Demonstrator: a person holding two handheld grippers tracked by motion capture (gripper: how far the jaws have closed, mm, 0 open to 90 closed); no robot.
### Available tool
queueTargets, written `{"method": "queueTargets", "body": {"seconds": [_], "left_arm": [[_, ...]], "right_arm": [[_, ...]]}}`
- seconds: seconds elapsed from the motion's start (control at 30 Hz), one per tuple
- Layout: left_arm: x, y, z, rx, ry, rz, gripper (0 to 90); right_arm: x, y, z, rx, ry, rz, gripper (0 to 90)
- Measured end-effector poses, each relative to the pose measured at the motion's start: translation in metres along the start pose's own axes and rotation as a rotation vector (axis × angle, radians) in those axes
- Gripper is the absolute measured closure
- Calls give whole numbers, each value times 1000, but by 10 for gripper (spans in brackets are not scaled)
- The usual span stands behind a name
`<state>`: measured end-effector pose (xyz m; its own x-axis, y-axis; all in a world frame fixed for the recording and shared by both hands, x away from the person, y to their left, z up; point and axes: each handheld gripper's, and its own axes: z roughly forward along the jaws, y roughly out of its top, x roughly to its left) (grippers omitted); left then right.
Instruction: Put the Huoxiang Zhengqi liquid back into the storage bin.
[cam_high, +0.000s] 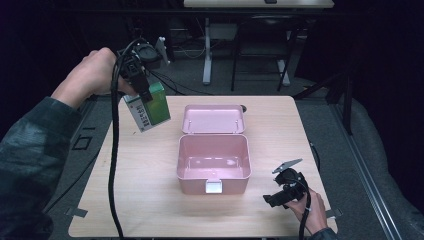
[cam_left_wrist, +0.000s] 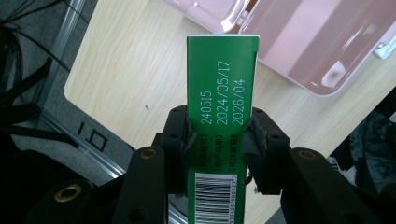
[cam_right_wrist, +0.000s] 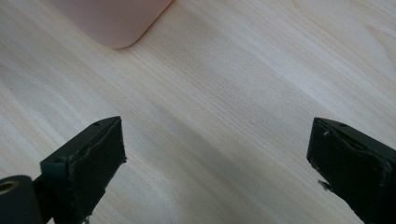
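A: Where's the carton (cam_high: 148, 106)?

B: In the air, left of the pink box (cam_high: 213, 162) and a little beyond its open lid (cam_high: 213, 119). The left gripper (cam_left_wrist: 218, 135) pinches it, one pad on each narrow side near the barcode end, so the printed dates face the camera in the left gripper view.

A: Why hold it there?

B: My guess is that it's bound for the box. Gripping the narrow sides low down leaves most of the length free, which should let it go into the tub without the jaws fouling the walls.

A: Which way does it point?

B: Its long axis runs along the jaws. From the high view it hangs tilted, top end near the hand, lower end angled down toward the box. In the left gripper view the far end reaches toward the lid's corner.

A: And the other hand?

B: The right gripper (cam_high: 281, 192) sits low over the table (cam_high: 150, 200), right of the box's front corner, jaws spread wide with nothing between them. Waiting, I'd say.
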<state>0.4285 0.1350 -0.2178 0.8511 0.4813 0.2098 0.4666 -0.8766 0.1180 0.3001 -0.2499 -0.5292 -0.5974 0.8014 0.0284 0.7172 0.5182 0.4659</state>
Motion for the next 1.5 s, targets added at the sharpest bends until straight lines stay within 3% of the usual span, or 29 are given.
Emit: {"method": "queueTargets", "body": {"seconds": [0.9, 1.17, 1.33, 1.5], "left_arm": [[-27, 43, 7, -53, -81, 113, 638], [-37, 55, 17, -65, -97, 142, 639], [-48, 62, 25, -40, -104, 182, 639], [-54, 68, 30, -45, -112, 195, 638]], "right_arm": [[0, 0, 2, 16, 2, -8, 36], [0, 0, 1, 13, 6, -6, 36], [0, 0, 1, 8, 10, -3, 36], [0, 0, 1, 17, 11, -2, 37]]}}
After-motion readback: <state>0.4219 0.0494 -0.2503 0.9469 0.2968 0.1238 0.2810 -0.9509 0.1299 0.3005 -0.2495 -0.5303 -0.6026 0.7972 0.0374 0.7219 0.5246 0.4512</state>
